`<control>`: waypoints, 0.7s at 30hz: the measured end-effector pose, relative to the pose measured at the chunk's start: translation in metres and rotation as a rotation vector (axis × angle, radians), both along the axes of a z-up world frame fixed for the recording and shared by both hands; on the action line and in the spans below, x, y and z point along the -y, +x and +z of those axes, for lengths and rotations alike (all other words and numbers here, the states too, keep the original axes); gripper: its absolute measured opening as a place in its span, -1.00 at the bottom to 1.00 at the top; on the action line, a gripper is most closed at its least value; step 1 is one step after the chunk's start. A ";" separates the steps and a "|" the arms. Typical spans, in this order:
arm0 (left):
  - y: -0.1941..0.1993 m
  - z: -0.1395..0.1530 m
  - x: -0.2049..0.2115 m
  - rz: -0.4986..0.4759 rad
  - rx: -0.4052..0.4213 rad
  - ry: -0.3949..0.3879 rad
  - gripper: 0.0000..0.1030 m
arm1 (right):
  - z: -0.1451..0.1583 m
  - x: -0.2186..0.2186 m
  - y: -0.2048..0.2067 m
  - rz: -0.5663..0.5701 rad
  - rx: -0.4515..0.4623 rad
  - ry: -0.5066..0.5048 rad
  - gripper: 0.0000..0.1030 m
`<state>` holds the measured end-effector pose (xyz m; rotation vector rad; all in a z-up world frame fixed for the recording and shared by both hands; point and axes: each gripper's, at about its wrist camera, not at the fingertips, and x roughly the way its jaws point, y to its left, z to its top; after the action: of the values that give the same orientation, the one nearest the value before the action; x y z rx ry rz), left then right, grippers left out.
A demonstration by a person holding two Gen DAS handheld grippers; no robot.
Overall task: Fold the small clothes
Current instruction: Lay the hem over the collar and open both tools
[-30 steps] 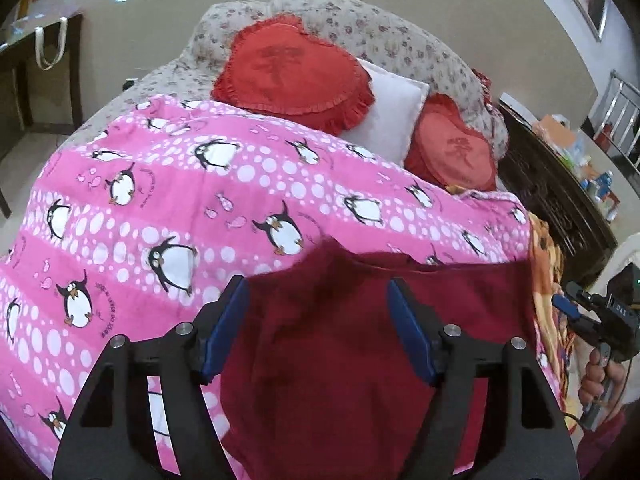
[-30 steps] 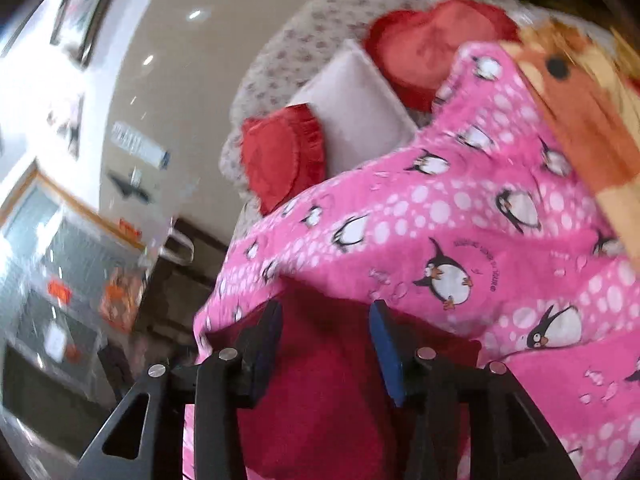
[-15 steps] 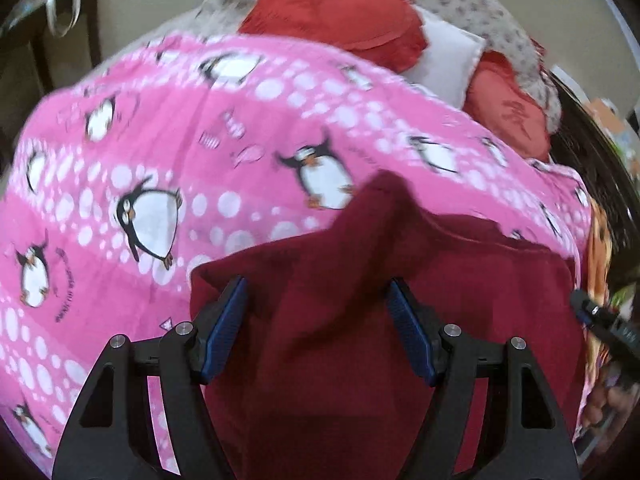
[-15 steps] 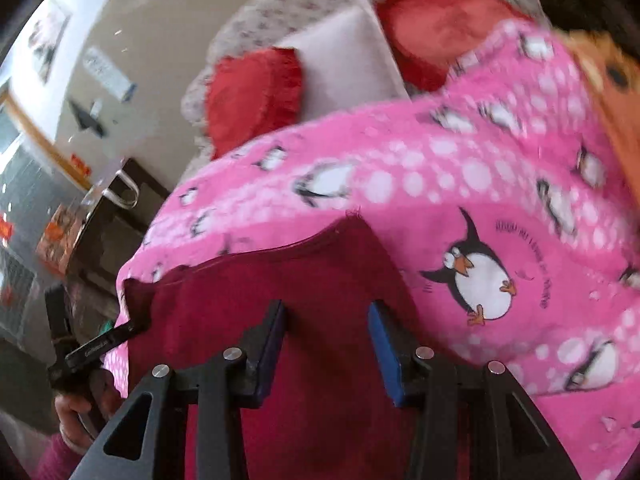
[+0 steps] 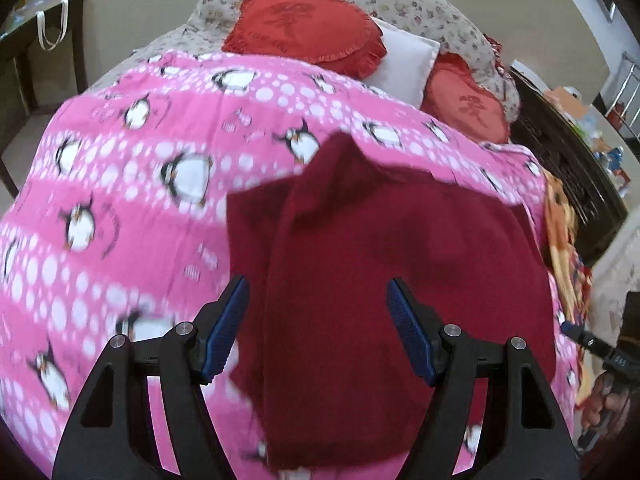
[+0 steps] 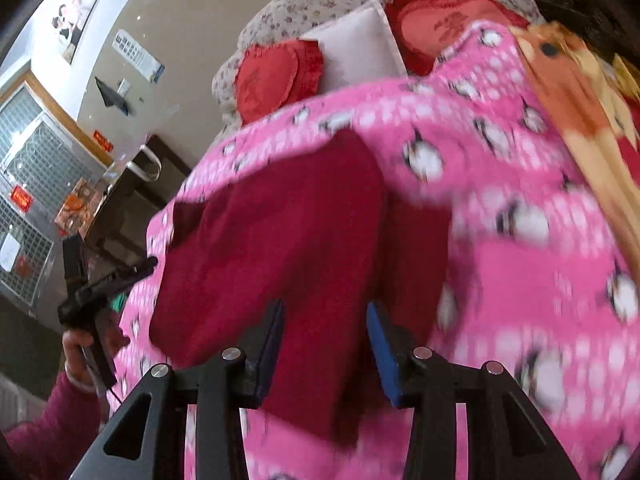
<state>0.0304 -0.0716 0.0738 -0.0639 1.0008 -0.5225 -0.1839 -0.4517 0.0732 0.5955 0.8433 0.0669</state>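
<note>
Left wrist view: left gripper [image 5: 318, 310] above the dark red garment [image 5: 400, 264], jaws wide apart, nothing held.
Right wrist view: right gripper [image 6: 326, 334] jaws apart over it.
Garment: partly folded on penguin blanket [image 5: 120, 208].

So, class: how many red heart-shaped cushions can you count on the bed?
2: one red cushion left of the white pillow, a second cushion to its right. Others may be hidden.
</note>
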 end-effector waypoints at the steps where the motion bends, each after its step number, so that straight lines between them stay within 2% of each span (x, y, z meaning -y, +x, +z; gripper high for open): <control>1: -0.006 -0.002 -0.004 0.001 -0.006 -0.003 0.39 | -0.005 -0.005 -0.006 0.009 -0.011 0.006 -0.21; 4: -0.022 -0.009 -0.011 0.011 -0.026 0.014 0.39 | -0.025 -0.021 -0.009 0.036 -0.045 0.021 -0.22; 5: -0.027 -0.013 -0.014 0.014 -0.037 0.020 0.39 | -0.033 -0.025 -0.007 0.046 -0.058 0.022 -0.39; 6: -0.031 -0.015 -0.017 0.017 -0.049 0.029 0.39 | -0.037 -0.027 -0.007 0.048 -0.063 0.013 -0.78; 7: -0.035 -0.016 -0.020 0.018 -0.055 0.035 0.39 | -0.038 -0.028 -0.009 0.035 -0.062 -0.006 -0.85; 12: -0.059 -0.015 -0.036 0.011 -0.016 0.069 0.39 | -0.019 -0.025 -0.036 0.038 -0.014 -0.033 -0.87; 15: -0.066 -0.023 -0.036 0.004 -0.015 0.091 0.39 | -0.037 -0.027 -0.041 0.030 -0.099 -0.086 -0.89; 17: -0.067 -0.030 -0.034 0.004 -0.035 0.091 0.39 | -0.051 -0.025 -0.040 0.017 -0.138 -0.086 -0.89; 21: -0.071 -0.033 -0.028 0.004 -0.034 0.100 0.39 | -0.038 -0.024 -0.042 0.003 -0.130 -0.071 -0.89</control>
<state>-0.0404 -0.0437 0.0404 0.0149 1.0588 -0.4684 -0.2257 -0.4281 0.0357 0.5362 0.9689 0.0008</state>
